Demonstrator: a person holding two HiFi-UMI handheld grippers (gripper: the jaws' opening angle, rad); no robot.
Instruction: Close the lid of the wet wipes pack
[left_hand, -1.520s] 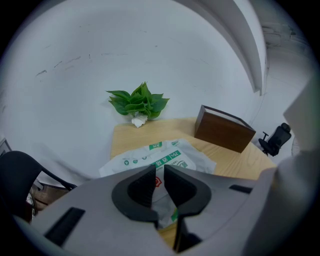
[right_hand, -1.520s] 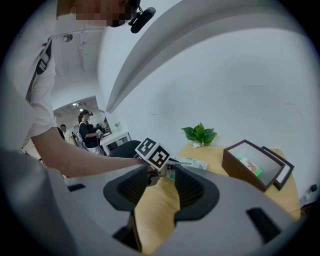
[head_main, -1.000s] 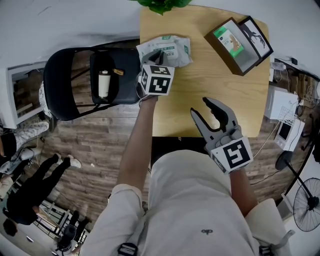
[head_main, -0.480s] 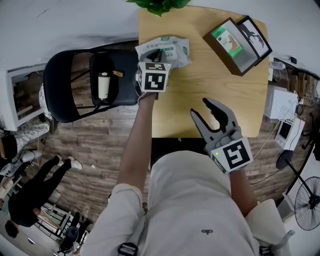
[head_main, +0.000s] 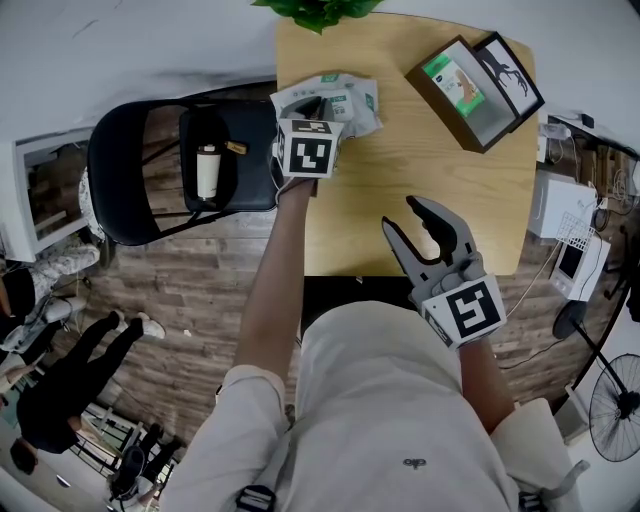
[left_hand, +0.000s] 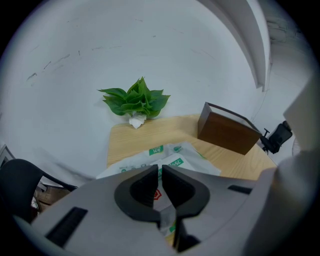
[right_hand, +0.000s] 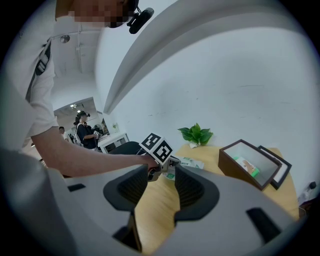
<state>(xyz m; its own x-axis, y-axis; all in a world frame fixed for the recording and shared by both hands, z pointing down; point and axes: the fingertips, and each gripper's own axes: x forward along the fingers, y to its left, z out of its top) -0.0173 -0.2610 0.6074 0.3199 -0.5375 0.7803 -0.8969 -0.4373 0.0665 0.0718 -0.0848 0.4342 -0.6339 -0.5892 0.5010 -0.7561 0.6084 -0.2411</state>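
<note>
The wet wipes pack (head_main: 350, 98) lies at the far left corner of the table (head_main: 400, 190). The left gripper (left_hand: 160, 171) hangs over it, jaws nearly pressed together and apparently pinching nothing. Whether the lid lies flat is unclear. It should press squarely down on the flap. The right gripper (head_main: 402, 215) hovers near, spread and empty.

wet wipes pack (head_main: 347, 97) — white, green labels, crumpled | lying flat | far-left corner of table (head_main: 420, 200)
</note>
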